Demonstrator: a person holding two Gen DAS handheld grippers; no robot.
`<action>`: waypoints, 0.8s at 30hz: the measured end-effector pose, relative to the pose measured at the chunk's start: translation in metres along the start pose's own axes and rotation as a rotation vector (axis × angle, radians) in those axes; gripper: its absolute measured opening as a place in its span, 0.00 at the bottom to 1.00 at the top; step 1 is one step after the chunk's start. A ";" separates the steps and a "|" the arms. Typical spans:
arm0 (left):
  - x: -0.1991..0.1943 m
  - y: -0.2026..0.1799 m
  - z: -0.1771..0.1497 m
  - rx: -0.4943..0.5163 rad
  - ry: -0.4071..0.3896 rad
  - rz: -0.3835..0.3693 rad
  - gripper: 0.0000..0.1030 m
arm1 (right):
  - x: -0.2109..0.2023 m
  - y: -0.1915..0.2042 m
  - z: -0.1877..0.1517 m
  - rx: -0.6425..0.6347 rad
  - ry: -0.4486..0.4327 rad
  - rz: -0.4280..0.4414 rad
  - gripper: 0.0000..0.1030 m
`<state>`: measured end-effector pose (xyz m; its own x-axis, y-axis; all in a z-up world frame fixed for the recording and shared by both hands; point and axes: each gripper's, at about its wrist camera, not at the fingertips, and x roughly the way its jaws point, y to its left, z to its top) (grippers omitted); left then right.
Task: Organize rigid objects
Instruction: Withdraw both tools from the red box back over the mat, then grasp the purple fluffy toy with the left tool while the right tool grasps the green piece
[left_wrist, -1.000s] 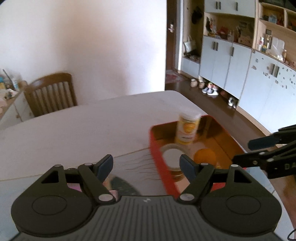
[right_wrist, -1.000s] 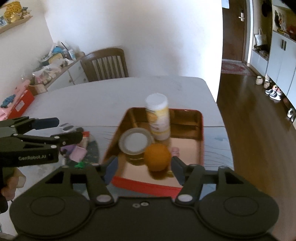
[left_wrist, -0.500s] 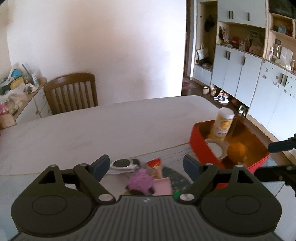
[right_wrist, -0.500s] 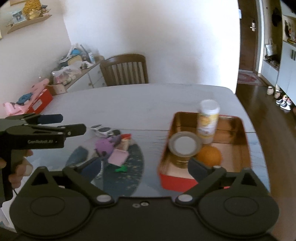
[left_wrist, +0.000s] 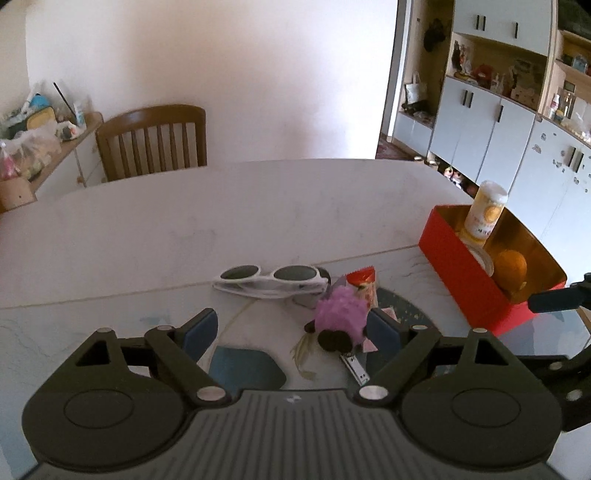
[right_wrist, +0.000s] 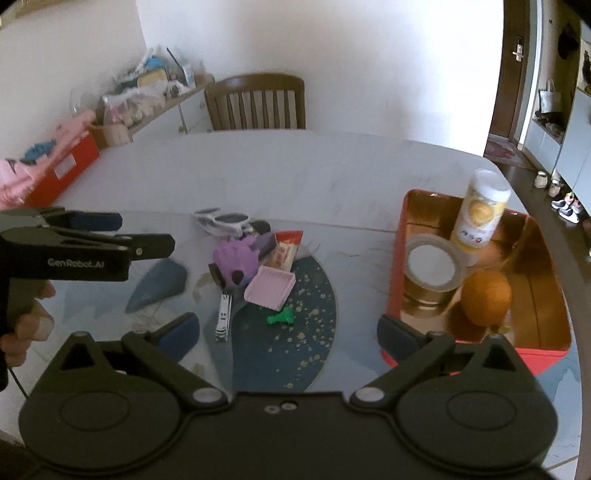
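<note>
I hold both grippers above the bench (right_wrist: 295, 166), jaws spread apart and empty on each. The red tin tray (right_wrist: 397, 236) sits at 2 o'clock from the right gripper (right_wrist: 288, 334) and already carries a yellow-labelled canister (right_wrist: 480, 218) standing upright, a lidded round tin (right_wrist: 430, 267) and an orange (right_wrist: 485, 297).

The loose items lie in a cluster at 12 o'clock from the left gripper (left_wrist: 291, 332). The purple plush toy (left_wrist: 341, 315) rests just inside that gripper's right finger; the nail clipper (left_wrist: 355, 367) lies just beside it, long axis running toward me. White-framed sunglasses (left_wrist: 271, 280) lie farther out, long axis from 9 to 3 o'clock. In the right wrist view, a pink ribbed tray (right_wrist: 269, 286) and a small green plastic piece (right_wrist: 280, 318) lie near the clipper.

Judgement: the left gripper is nearer the cluster, the right nearer the tray. The clipper is thin, smooth metal lying flat, so a grasp across its narrow width is indicated. The sunglasses are rigid glossy plastic; the plush is soft and likely outside the task.
</note>
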<state>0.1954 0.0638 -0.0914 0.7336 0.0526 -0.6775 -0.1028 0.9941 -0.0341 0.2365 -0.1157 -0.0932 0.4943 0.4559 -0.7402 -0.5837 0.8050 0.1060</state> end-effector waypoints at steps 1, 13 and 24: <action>0.003 0.001 -0.001 0.000 0.002 -0.005 0.85 | 0.005 0.003 -0.001 -0.006 0.007 -0.002 0.99; 0.048 -0.016 -0.009 0.074 0.027 -0.092 0.85 | 0.054 0.021 -0.007 -0.116 0.070 -0.045 0.75; 0.082 -0.019 -0.007 0.065 0.066 -0.117 0.85 | 0.077 0.021 -0.007 -0.143 0.117 -0.017 0.52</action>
<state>0.2532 0.0483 -0.1513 0.6920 -0.0684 -0.7186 0.0263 0.9972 -0.0696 0.2577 -0.0664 -0.1529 0.4310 0.3887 -0.8144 -0.6661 0.7459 0.0035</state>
